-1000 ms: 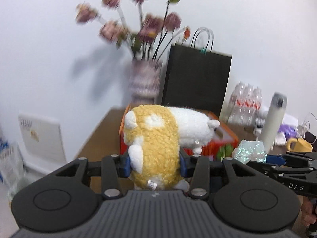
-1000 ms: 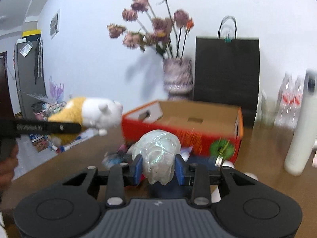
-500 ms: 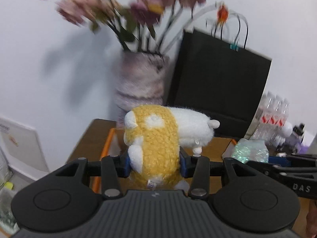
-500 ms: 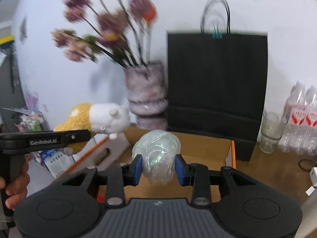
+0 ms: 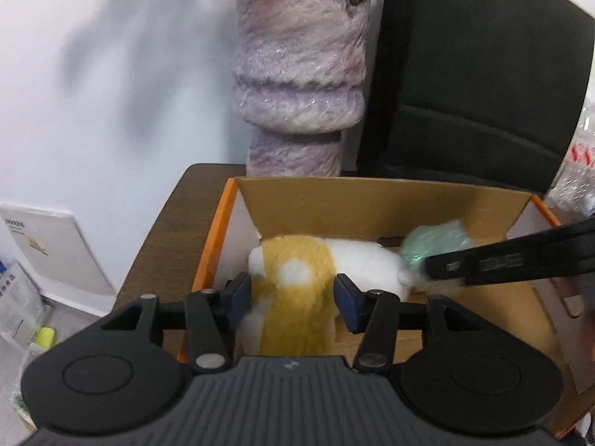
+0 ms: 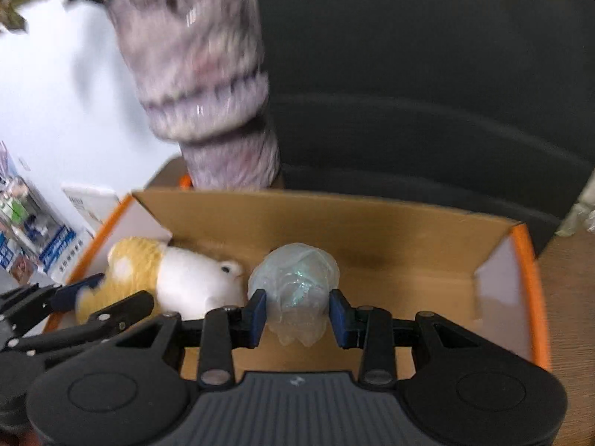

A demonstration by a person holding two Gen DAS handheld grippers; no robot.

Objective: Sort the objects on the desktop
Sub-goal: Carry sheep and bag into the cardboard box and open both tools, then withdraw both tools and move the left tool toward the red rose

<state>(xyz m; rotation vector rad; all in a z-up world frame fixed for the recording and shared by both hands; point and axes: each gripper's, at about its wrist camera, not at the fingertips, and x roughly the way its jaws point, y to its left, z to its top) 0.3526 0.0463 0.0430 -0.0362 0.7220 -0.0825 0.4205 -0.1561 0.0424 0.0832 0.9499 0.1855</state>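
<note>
both tongs are down inside the open cardboard box [image 5: 357,200], so the step in hand is the drop-off, two items at once. the left tongs [image 5: 292,295] look spread around the yellow-and-white plush toy [image 5: 297,271], with a sliver of gap at each blue pad, so the toy seems let go or nearly so and lying at the box's 9 o'clock end, its white head toward 3 o'clock. the right tongs [image 6: 297,314] hold the iridescent plastic wad [image 6: 293,282] between their pads, low over the box floor and just beside the toy's face; whether it touches the floor i cannot tell. next, i judge, the right pads part to leave the wad. then both tongs lift straight up, clear of the box walls and the furry vase [image 5: 297,70] at 12 o'clock.
</note>
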